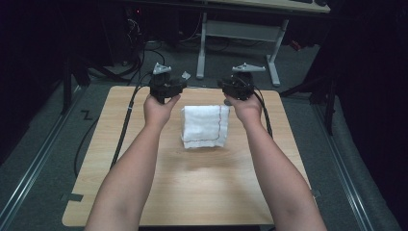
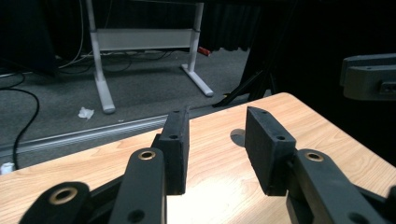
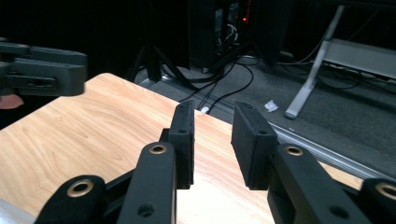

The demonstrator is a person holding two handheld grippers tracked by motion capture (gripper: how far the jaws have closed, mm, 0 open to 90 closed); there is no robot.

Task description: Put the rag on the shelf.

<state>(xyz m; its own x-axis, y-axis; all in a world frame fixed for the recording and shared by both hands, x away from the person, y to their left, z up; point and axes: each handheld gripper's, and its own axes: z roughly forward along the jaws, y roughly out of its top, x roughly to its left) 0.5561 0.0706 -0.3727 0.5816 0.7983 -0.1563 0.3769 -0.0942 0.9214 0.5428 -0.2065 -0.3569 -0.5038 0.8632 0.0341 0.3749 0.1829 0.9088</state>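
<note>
Two black two-jaw grippers hover over the far half of a light wooden table (image 1: 120, 159) with rounded corners, one in each of the person's hands. The left gripper (image 2: 217, 140) sits near the far left edge in the high view, with a grey three-cornered plate on top and a black cable trailing down the left side of the tabletop. Its jaws stand apart with nothing between them; in the left gripper view bare wood shows through the gap. The right gripper (image 3: 212, 140) is held near the far right edge, at about the same depth as the left one, also topped by a grey plate, its cable running back along the right forearm. Its jaws are likewise apart, a little narrower than the left pair, and again plain tabletop shows between them.

A folded white cloth with a thin red stitched line near its border (image 1: 205, 126) lies flat on the table between the two hands, slightly nearer the person than the gripper tips. It is roughly square, and neither gripper touches it; the left hand (image 1: 160, 109) and right hand (image 1: 247, 109) flank its far corners. The folds look stacked in several layers, though the high view is too coarse to be sure.

Beyond the table, grey carpet, white desk legs (image 1: 201, 45) and loose cables lie in the dark.
</note>
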